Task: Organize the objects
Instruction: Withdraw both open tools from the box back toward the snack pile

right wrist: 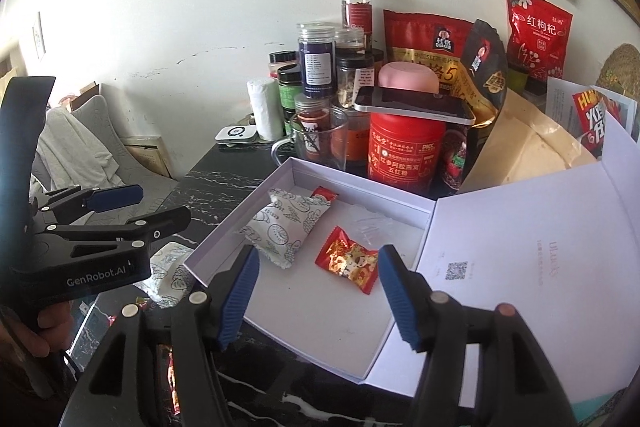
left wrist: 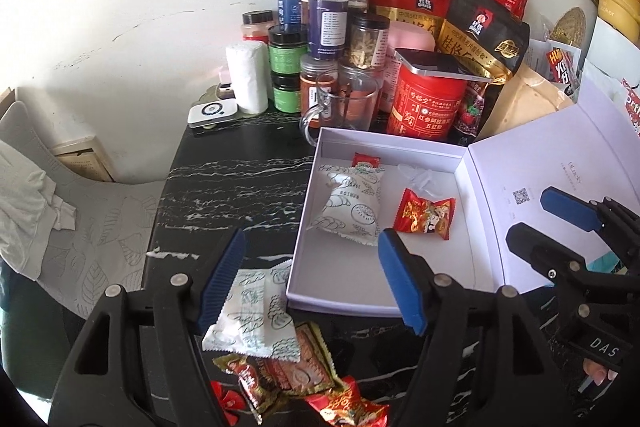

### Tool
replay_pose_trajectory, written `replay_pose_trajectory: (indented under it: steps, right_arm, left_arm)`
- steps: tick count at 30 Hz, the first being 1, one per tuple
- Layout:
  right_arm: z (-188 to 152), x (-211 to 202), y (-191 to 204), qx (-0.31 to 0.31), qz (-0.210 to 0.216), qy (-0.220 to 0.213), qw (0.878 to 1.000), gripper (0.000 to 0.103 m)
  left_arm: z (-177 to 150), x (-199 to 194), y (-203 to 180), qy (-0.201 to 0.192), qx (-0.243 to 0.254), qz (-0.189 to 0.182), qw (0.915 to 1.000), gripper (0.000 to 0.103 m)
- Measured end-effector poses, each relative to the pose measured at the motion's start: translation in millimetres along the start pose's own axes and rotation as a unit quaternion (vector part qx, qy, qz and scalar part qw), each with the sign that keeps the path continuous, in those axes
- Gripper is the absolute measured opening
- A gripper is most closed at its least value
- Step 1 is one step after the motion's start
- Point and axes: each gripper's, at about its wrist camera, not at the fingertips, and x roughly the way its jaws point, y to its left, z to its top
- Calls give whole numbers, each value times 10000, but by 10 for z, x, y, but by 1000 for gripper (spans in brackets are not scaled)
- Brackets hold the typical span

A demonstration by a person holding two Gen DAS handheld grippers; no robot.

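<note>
An open white box [left wrist: 340, 279] [right wrist: 320, 315] lies on the black marble table [left wrist: 240, 179]. Inside it are a white patterned snack packet [left wrist: 352, 207] [right wrist: 286, 227], a red candy [left wrist: 424, 213] [right wrist: 348, 261] and a small red packet [left wrist: 366, 161] [right wrist: 324, 193]. Outside, at the box's near left corner, lie another white patterned packet [left wrist: 252, 315] [right wrist: 168, 275] and several red and gold packets [left wrist: 288, 379]. My left gripper [left wrist: 312, 281] [right wrist: 162, 205] hangs open above those loose packets, gripping nothing. My right gripper [right wrist: 318, 295] [left wrist: 532, 215] is open and empty over the box's near edge.
The box's lid [right wrist: 540, 247] lies folded open to the right. Behind the box crowd a glass mug [left wrist: 340, 107], a red tin [left wrist: 428, 103] with a phone [right wrist: 416, 105] on top, jars [left wrist: 326, 19] and snack bags [left wrist: 480, 31]. A chair with cloth [left wrist: 48, 211] stands left.
</note>
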Motion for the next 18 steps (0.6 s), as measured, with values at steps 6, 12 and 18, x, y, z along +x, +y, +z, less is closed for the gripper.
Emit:
replay_pose_trajectory:
  steps: [6, 12, 18]
  right_arm:
    - [-58, -78, 151, -111, 167, -61, 9998, 63]
    - [-116, -131, 266, -203, 287, -36, 9994, 64]
    - [-171, -174, 392, -321, 394, -12, 9987, 67]
  left_arm:
    - [-97, -163, 104, -55, -99, 189, 9998, 68]
    - [-198, -296, 174, -84, -140, 282, 9995, 72]
    - [-313, -389, 266, -112, -259, 350, 9990, 78]
